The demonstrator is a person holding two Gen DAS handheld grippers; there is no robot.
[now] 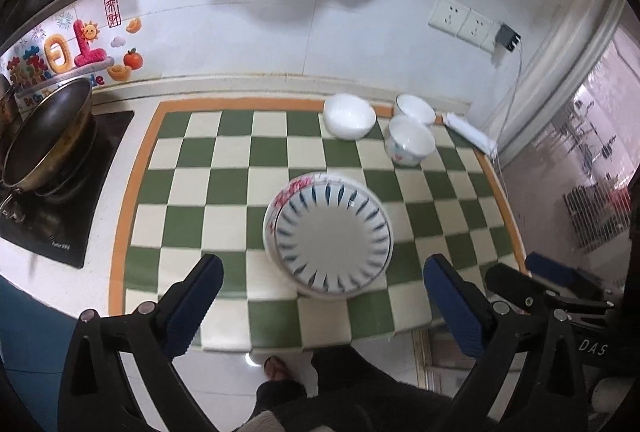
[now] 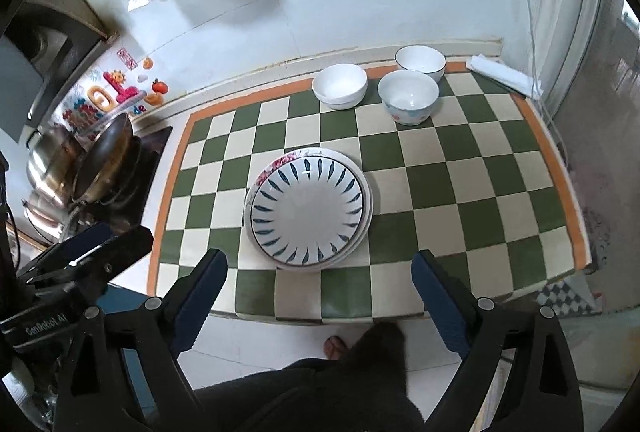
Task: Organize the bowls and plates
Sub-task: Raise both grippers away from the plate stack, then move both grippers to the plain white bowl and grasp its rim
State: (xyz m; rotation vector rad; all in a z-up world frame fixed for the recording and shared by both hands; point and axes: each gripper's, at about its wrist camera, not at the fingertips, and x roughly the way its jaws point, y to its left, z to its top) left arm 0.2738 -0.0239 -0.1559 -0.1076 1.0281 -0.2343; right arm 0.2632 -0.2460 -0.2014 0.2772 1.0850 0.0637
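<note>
Plates sit stacked near the middle of the checkered mat point(image 2: 460, 159), a little toward its near edge. The top plate point(image 2: 308, 209) is white with a ring of dark blue leaf-shaped strokes radiating around a plain centre and a thin dark line at its rim. Under it I can see the edge of a lower plate point(image 2: 267, 169) with a pink and red floral print poking out on the far-left side; the stack point(image 1: 330, 236) looks slightly offset rather than flush.

At the back of the mat stand three bowls. A plain white bowl point(image 2: 340, 85) is on the left, a white bowl with a dark rim point(image 2: 420, 61) is at the far right by the wall, and a bowl with a coloured pattern on its outside point(image 2: 408, 97) stands just in front of that one, close beside it.

My left gripper point(image 1: 322, 312) hangs above the near edge of the mat with its jaws spread wide and nothing between them. My right gripper point(image 2: 320, 306) is likewise wide apart and empty, also clear of the plates.
</note>
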